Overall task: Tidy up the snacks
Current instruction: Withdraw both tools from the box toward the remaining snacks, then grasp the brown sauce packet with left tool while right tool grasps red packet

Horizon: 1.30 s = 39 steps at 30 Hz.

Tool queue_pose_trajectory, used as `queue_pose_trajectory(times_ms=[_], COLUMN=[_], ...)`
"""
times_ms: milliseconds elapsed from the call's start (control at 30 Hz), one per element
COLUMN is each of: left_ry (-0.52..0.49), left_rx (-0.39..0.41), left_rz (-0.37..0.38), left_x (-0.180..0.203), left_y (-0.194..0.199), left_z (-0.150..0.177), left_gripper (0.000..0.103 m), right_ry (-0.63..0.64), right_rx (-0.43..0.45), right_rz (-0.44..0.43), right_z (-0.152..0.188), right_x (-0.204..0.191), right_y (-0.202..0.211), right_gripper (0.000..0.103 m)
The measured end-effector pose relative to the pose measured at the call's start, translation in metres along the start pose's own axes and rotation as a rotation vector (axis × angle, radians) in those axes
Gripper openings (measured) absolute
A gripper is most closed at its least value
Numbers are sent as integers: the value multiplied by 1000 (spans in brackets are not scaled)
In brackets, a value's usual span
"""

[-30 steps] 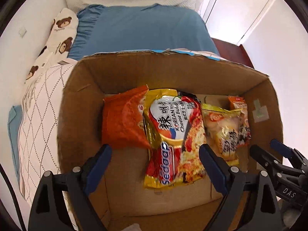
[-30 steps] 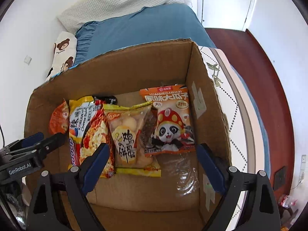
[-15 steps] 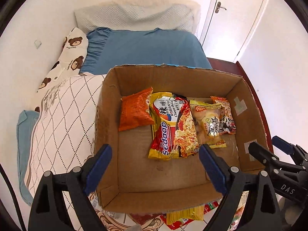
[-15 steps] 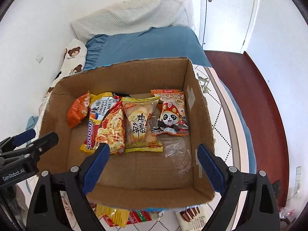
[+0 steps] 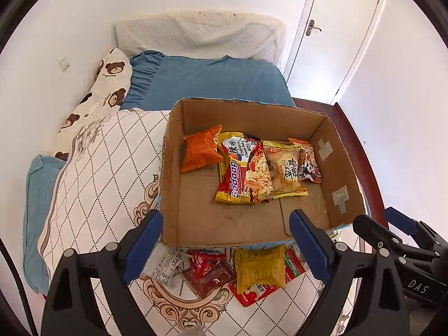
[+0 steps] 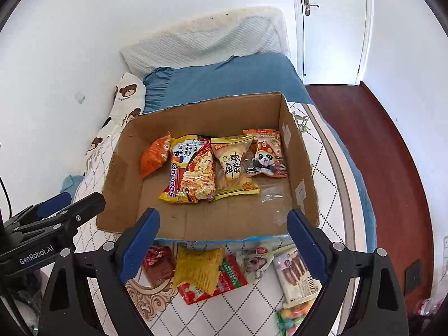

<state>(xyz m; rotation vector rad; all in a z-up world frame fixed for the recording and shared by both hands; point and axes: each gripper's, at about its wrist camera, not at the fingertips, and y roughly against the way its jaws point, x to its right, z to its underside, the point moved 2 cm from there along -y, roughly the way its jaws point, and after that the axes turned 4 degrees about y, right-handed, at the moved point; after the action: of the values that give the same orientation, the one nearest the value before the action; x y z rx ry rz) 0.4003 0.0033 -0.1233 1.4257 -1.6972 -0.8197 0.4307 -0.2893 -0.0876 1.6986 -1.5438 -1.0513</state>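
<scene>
An open cardboard box (image 5: 173,173) (image 6: 302,173) sits on the bed. In it lie in a row an orange packet (image 5: 200,152) (image 6: 153,155), a Sedaap noodle pack (image 5: 242,168) (image 6: 190,170), a yellow biscuit bag (image 5: 285,172) (image 6: 232,166) and a panda snack bag (image 5: 308,163) (image 6: 266,156). Loose snacks lie before the box: a yellow packet (image 5: 259,268) (image 6: 197,268), a red packet (image 5: 208,271) (image 6: 158,266) and a wafer pack (image 6: 296,277). My left gripper (image 5: 225,249) and right gripper (image 6: 222,246) are open and empty, above the loose snacks.
The bed has a white quilted cover (image 5: 106,173), a blue sheet (image 5: 207,81) and a bear pillow (image 5: 109,84). A wall runs along the left. A door (image 6: 330,22) and dark red floor (image 6: 386,145) are at the right. A candy bag (image 6: 291,317) lies near the bed edge.
Both grippers have pulled back and up from inside the box. The whole box and the loose snacks in front of it now show. Both stay open and empty.
</scene>
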Motion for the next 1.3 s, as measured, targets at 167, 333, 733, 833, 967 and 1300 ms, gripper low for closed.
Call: queue_pose_trajectory(times_ms=[167, 333, 733, 833, 967, 1300], left_ry=[-18, -79, -222, -244, -295, -484], left_rx=[-36, -173, -262, -270, -271, -340], left_rz=[-82, -166, -274, -285, -282, -211], left_x=[-28, -56, -73, -73, -68, -27], left_y=[-6, -51, -105, -109, -116, -160], left_z=[36, 82, 139, 139, 136, 129], left_gripper=[92, 92, 84, 84, 84, 84], right_ry=[-76, -219, -349, -319, -243, -240], right_rx=[-56, -227, -361, -331, -341, -397], right_rz=[-47, -126, -21, 38, 64, 0], right_z=[33, 89, 142, 133, 130, 163], right_x=[2, 17, -14, -32, -45, -7], right_y=[-7, -56, -154, -163, -172, -141], right_gripper=[94, 65, 76, 78, 77, 56])
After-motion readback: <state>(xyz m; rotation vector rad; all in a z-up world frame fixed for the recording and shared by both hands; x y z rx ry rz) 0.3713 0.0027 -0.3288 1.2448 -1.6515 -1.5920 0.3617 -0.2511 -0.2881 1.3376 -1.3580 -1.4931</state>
